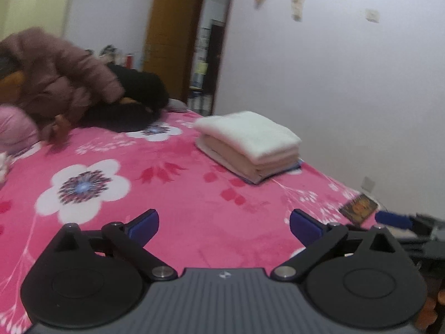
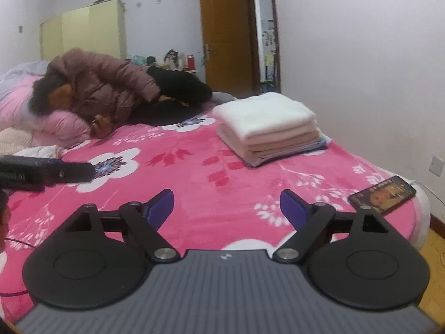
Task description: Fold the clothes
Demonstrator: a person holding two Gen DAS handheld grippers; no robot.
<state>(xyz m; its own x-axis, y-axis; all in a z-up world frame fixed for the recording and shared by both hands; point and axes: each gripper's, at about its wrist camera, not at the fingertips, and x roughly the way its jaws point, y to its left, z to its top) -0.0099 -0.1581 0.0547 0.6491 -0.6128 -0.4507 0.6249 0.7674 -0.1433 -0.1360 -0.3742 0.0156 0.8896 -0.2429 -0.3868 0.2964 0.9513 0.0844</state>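
Observation:
A neat stack of folded clothes (image 1: 250, 144) (image 2: 269, 128), white on top, beige below and blue at the bottom, lies on the pink flowered bed cover (image 1: 180, 194) (image 2: 208, 172) near the wall side. At the far left a heap of unfolded clothes holds a brown puffer jacket (image 1: 61, 75) (image 2: 105, 83), a black garment (image 1: 136, 103) (image 2: 180, 89) and a pink one (image 1: 14, 130) (image 2: 61, 128). My left gripper (image 1: 224, 222) hovers over the bare cover, open and empty. My right gripper (image 2: 226, 206) is likewise open with nothing between its blue pads.
A phone (image 1: 358, 208) (image 2: 382, 194) lies screen-up at the bed's right edge. A black tool part (image 2: 41, 172) juts in from the left. A white wall runs along the right, with an open brown door (image 2: 225, 33) and a yellow wardrobe (image 2: 83, 33) behind.

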